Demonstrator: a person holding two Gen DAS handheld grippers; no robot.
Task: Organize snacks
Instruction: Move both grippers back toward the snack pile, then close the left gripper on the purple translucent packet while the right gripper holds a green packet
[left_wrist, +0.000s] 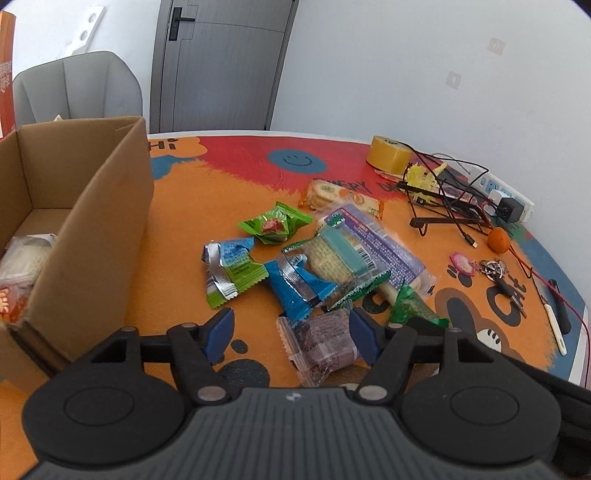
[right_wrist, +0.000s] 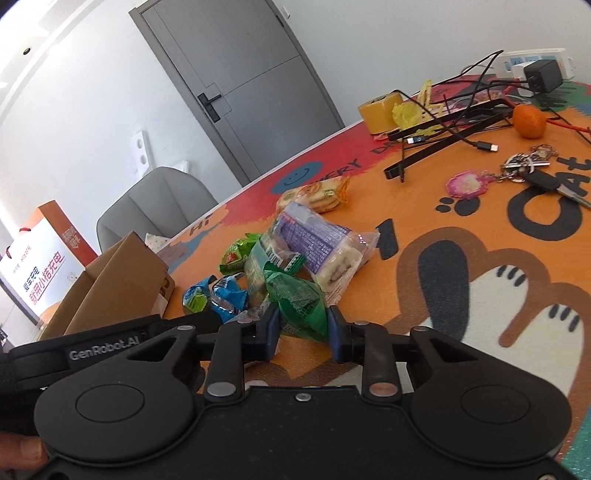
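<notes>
Nearest, the left tool (left_wrist: 291, 338) hangs spread over a purple snack packet (left_wrist: 320, 345) that lies between its blue pads (left_wrist: 221, 332), which do not press it. Toward the worktop's (left_wrist: 177, 206) left edge stands a cardboard box (left_wrist: 92, 236) with a few packets inside. Right of it, mid-worktop, lies the snack heap (left_wrist: 314, 254). At its near right side the right tool (right_wrist: 303, 332) pinches a green packet (right_wrist: 301, 302). Cables, keys (right_wrist: 532, 170) and an orange (right_wrist: 529, 120) sit by the far right edge.
</notes>
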